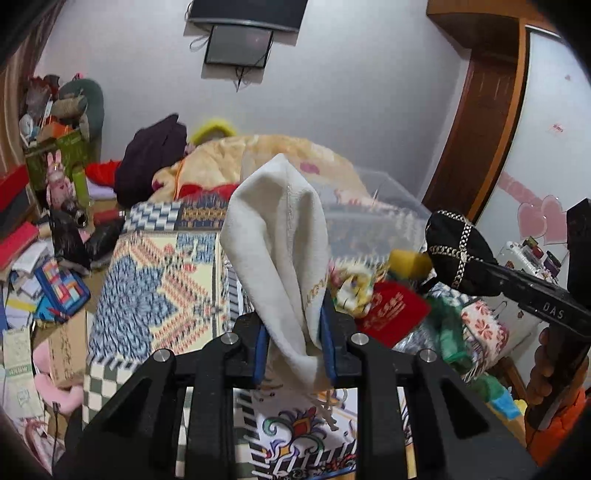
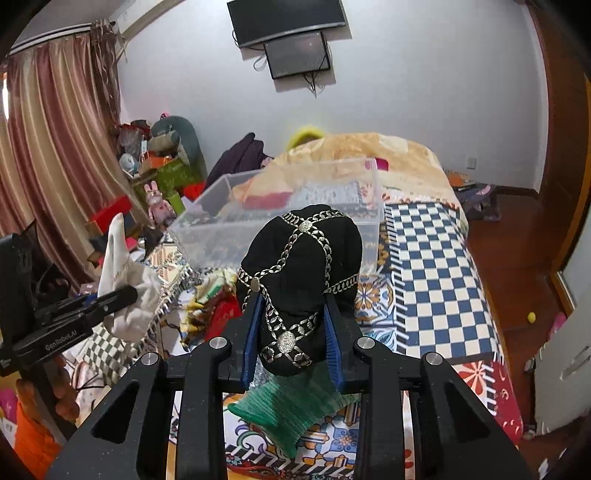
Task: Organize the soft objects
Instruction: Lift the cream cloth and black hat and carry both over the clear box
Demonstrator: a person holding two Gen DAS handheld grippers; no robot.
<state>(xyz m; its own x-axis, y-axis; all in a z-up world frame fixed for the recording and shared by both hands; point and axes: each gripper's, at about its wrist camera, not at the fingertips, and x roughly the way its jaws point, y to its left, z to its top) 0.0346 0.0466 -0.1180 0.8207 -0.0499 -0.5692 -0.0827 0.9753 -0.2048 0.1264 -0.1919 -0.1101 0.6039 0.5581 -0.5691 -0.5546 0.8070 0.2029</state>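
My left gripper [image 1: 295, 332] is shut on a cream cloth pouch [image 1: 275, 240] and holds it up above the patterned bed; the pouch also shows in the right wrist view [image 2: 122, 280]. My right gripper [image 2: 293, 332] is shut on a black cap with silver chain trim [image 2: 303, 266], seen at the right in the left wrist view [image 1: 456, 251]. A clear plastic bin [image 2: 280, 218] stands on the bed just beyond both grippers. A pile of soft items lies before the bin: a red pouch [image 1: 391, 314], a yellow piece [image 1: 408, 260] and a green knit piece [image 2: 288, 410].
The bed [image 2: 424, 258] carries a patterned cover, with a peach blanket [image 2: 369, 155] at its far end. Cluttered boxes and toys [image 1: 55, 166] stand at the left by the curtain [image 2: 48, 147]. Wooden floor [image 2: 517, 258] lies right of the bed. A TV [image 2: 286, 18] hangs on the wall.
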